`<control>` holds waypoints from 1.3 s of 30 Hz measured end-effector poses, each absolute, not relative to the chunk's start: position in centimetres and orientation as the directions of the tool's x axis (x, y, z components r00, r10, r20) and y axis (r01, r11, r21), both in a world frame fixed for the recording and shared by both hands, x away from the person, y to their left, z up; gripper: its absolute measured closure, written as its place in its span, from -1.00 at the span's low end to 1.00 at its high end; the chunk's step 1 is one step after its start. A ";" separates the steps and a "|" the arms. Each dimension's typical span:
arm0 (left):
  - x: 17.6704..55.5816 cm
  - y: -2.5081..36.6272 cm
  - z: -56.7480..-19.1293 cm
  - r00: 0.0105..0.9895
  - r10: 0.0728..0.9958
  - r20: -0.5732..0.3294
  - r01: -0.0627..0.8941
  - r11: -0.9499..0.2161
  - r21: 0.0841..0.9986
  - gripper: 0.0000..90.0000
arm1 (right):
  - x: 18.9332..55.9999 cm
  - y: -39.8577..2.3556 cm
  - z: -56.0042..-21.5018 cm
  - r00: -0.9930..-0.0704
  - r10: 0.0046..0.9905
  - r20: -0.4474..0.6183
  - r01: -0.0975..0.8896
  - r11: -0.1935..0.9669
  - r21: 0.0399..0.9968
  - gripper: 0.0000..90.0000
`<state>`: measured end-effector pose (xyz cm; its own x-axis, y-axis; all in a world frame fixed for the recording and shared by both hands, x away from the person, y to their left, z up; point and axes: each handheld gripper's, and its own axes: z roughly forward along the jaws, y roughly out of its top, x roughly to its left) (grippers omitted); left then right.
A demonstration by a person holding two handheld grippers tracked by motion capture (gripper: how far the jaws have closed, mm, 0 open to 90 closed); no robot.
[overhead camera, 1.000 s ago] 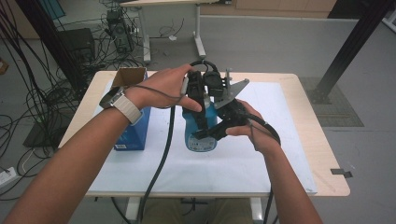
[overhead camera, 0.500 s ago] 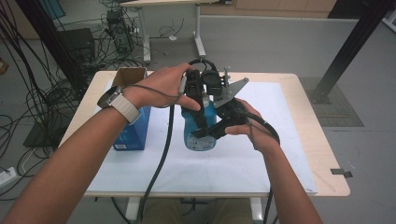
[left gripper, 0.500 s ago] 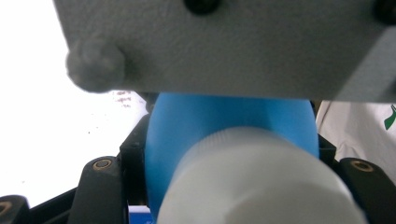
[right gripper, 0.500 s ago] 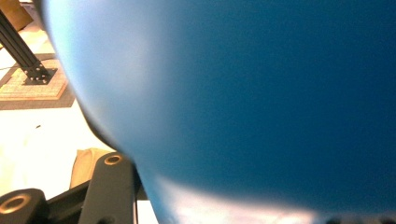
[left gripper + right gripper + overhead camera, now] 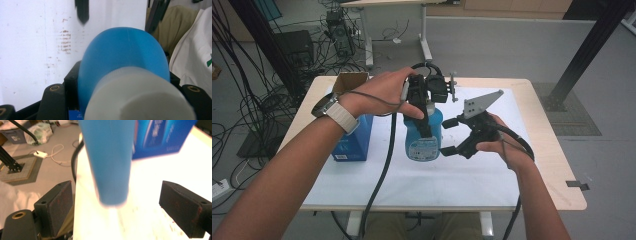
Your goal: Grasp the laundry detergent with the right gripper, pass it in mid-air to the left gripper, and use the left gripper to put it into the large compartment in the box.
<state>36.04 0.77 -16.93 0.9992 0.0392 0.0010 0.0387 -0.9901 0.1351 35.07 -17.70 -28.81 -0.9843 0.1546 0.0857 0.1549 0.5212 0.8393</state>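
1. High view: a blue bottle (image 5: 424, 135) stands upright near the middle of the white mat (image 5: 492, 175) on the table (image 5: 557, 200). A blue carton (image 5: 354, 142) stands just beside it, on the left-hand side of this view.
2. Left gripper (image 5: 424, 97) comes down from above and clamps the bottle at its top. In the left gripper view the blue shoulder (image 5: 125, 52) and the white cap (image 5: 140, 95) sit tight between the jaws. Pinched firm.
3. Right gripper (image 5: 452, 136) sits just beside the bottle's lower body, on its right. Its jaws have just been opening. In the right gripper view they stand spread, with the blue bottle wall (image 5: 110, 160) ahead in the gap and the pads clear of it on both sides. Not holding anything.
4. My reading: the right gripper has let go of the body, and the left now has sole charge of the bottle.
5. To do this step well: keep the left clamp steady and vertical, so the bottle does not rock on its base while the right gripper clears.
6. Draw the right gripper straight back along its own jaw line. A sideways swing could clip the bottle wall with a pad.
7. Mind the cable (image 5: 382, 175) trailing from the left gripper across the mat, and the carton close by. Either could snag or get knocked if the bottle is lifted carelessly.
8. The right gripper view is blurred, so the exact gap from pad to bottle is hard to judge.
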 end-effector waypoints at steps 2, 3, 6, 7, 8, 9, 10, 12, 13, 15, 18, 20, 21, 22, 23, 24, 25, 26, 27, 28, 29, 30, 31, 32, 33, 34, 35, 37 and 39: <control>36.1 0.9 -16.9 0.999 0.050 0.004 0.049 -0.990 0.133 -0.15 | 35.0 -18.6 -28.8 -0.980 0.180 0.087 0.174 0.557 0.812 -0.72; 36.1 1.0 -16.9 0.998 0.055 0.006 0.054 -0.990 0.132 -0.15 | 34.9 -19.1 -28.8 -0.977 0.196 0.081 0.182 0.583 0.792 -0.74; 36.2 1.2 -16.9 0.998 0.068 0.015 0.066 -0.990 0.123 -0.15 | 34.8 -20.2 -28.7 -0.967 0.243 0.077 0.221 0.649 0.728 -0.77; 36.2 1.4 -16.9 0.997 0.076 0.019 0.073 -0.990 0.121 -0.15 | 34.8 -20.3 -28.7 -0.966 0.247 0.081 0.229 0.658 0.717 -0.77; 36.2 1.5 -16.8 0.996 0.085 0.024 0.082 -0.989 0.121 -0.15 | 34.8 -20.6 -28.7 -0.962 0.263 0.075 0.240 0.681 0.692 -0.78; 36.2 1.6 -16.8 0.995 0.093 0.027 0.089 -0.989 0.122 -0.15 | 34.9 -21.0 -28.6 -0.956 0.285 0.069 0.256 0.699 0.668 -0.81; 36.2 1.7 -16.8 0.994 0.101 0.031 0.097 -0.988 0.117 -0.16 | 34.9 -21.2 -28.5 -0.952 0.298 0.068 0.268 0.708 0.654 -0.81; 36.3 1.9 -16.6 0.992 0.118 0.041 0.113 -0.987 0.112 -0.15 | 35.0 -21.8 -28.2 -0.943 0.329 0.052 0.291 0.738 0.609 -0.81; 36.3 2.0 -16.6 0.991 0.125 0.045 0.119 -0.987 0.109 -0.16 | 35.0 -21.9 -28.0 -0.941 0.336 0.047 0.297 0.748 0.594 -0.81; 36.3 2.2 -16.4 0.986 0.154 0.063 0.148 -0.984 0.099 -0.16 | 35.0 -22.3 -27.6 -0.935 0.353 0.033 0.309 0.766 0.564 -0.82; 36.3 2.6 -16.2 0.977 0.200 0.073 0.192 -0.976 0.103 -0.16 | 35.1 -23.1 -27.0 -0.920 0.392 0.008 0.337 0.781 0.526 -0.86; 36.3 2.8 -16.1 0.971 0.225 0.081 0.217 -0.971 0.097 -0.16 | 35.0 -23.5 -26.7 -0.915 0.404 -0.004 0.348 0.792 0.503 -0.86; 36.3 3.0 -16.0 0.967 0.236 0.091 0.227 -0.969 0.099 -0.16 | 35.1 -23.8 -26.6 -0.914 0.406 -0.013 0.349 0.801 0.487 -0.86; 36.2 3.1 -16.0 0.964 0.245 0.101 0.236 -0.967 0.094 -0.16 | 35.1 -24.0 -26.5 -0.910 0.416 -0.012 0.361 0.802 0.475 -0.86; 36.2 3.2 -16.0 0.961 0.255 0.109 0.245 -0.965 0.098 -0.16 | 35.1 -24.2 -26.3 -0.906 0.423 -0.011 0.369 0.803 0.467 -0.86; 36.2 3.2 -15.9 0.957 0.265 0.114 0.255 -0.962 0.099 -0.16 | 35.2 -24.4 -26.2 -0.902 0.431 -0.015 0.377 0.805 0.457 -0.86; 36.1 3.3 -15.9 0.954 0.277 0.117 0.266 -0.959 0.103 -0.16 | 35.2 -24.5 -26.1 -0.898 0.440 -0.020 0.386 0.808 0.446 -0.85; 36.1 3.3 -15.9 0.951 0.286 0.120 0.274 -0.956 0.107 -0.16 | 35.3 -24.8 -26.1 -0.892 0.452 -0.028 0.396 0.810 0.433 -0.85; 36.1 3.4 -15.8 0.948 0.295 0.123 0.282 -0.953 0.109 -0.16 | 35.3 -24.9 -26.0 -0.888 0.459 -0.031 0.404 0.810 0.425 -0.85; 36.1 3.4 -15.8 0.944 0.306 0.123 0.293 -0.950 0.111 -0.16 | 35.3 -25.0 -25.9 -0.885 0.464 -0.035 0.410 0.814 0.412 -0.85; 36.1 3.4 -15.7 0.941 0.315 0.124 0.303 -0.947 0.109 -0.16 | 35.4 -25.1 -25.9 -0.884 0.467 -0.038 0.414 0.816 0.402 -0.84; 36.1 3.4 -15.6 0.936 0.329 0.123 0.316 -0.942 0.111 -0.16 | 35.4 -25.2 -25.8 -0.880 0.473 -0.039 0.422 0.818 0.391 -0.83; 36.2 3.4 -15.6 0.931 0.344 0.122 0.331 -0.937 0.109 -0.16 | 35.4 -25.3 -25.8 -0.876 0.481 -0.038 0.432 0.817 0.382 -0.83; 36.2 3.4 -15.5 0.928 0.351 0.124 0.340 -0.935 0.107 -0.16 | 35.4 -25.3 -25.7 -0.871 0.489 -0.040 0.442 0.818 0.369 -0.82; 36.1 3.3 -15.4 0.924 0.360 0.128 0.348 -0.931 0.108 -0.16 | 35.5 -25.4 -25.7 -0.868 0.495 -0.046 0.450 0.821 0.352 -0.82; 36.1 3.3 -15.2 0.920 0.369 0.132 0.357 -0.928 0.107 -0.16 | 35.5 -25.5 -25.8 -0.864 0.501 -0.050 0.458 0.823 0.336 -0.81; 36.0 3.3 -15.1 0.917 0.376 0.134 0.364 -0.925 0.108 -0.16 | 35.6 -25.6 -25.8 -0.859 0.510 -0.051 0.468 0.822 0.325 -0.81; 36.0 3.3 -14.8 0.908 0.400 0.129 0.387 -0.915 0.111 -0.16 | 35.7 -25.9 -25.9 -0.848 0.529 -0.039 0.493 0.814 0.306 -0.80; 36.1 3.3 -14.4 0.897 0.423 0.126 0.410 -0.905 0.115 -0.16 | 35.8 -26.2 -26.0 -0.843 0.537 -0.026 0.508 0.812 0.288 -0.80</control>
